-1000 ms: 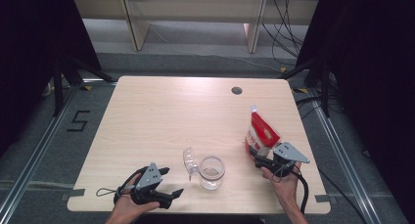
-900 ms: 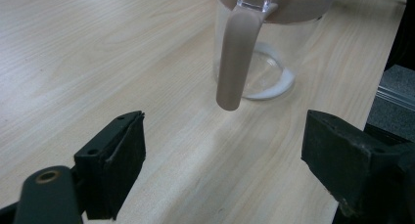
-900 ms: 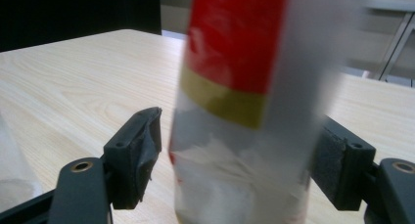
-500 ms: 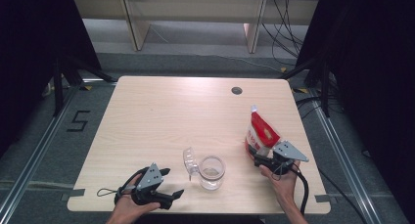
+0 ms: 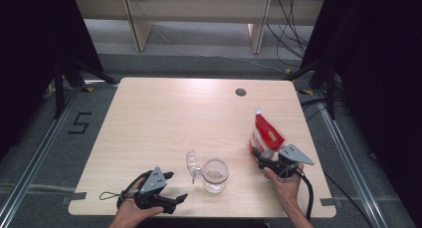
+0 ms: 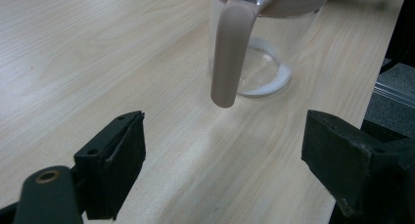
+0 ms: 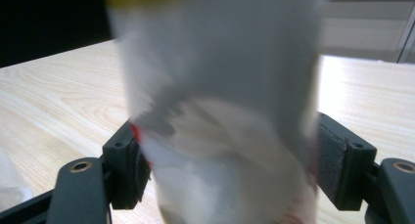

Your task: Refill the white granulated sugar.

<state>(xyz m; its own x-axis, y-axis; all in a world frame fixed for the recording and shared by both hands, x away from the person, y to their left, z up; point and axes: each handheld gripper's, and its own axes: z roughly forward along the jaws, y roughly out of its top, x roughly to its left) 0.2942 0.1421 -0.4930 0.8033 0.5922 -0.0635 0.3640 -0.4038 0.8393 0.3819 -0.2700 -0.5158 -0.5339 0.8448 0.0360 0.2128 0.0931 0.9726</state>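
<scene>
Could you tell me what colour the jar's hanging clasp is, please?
The clasp is a pale brownish pink, clearest in the left gripper view.

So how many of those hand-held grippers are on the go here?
2. The left gripper rests at the table's near edge, left of the jar; the right gripper holds the red-and-white pouch near the right edge.

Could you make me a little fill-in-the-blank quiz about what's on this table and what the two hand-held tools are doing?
1. The right gripper has its fingers on either side of a red and white ____.
2. The clear jar stands on the table with its lid flipped ____.
3. The left gripper has nothing between its fingers, which stand ____.

Missing words: pouch; open; open
</scene>
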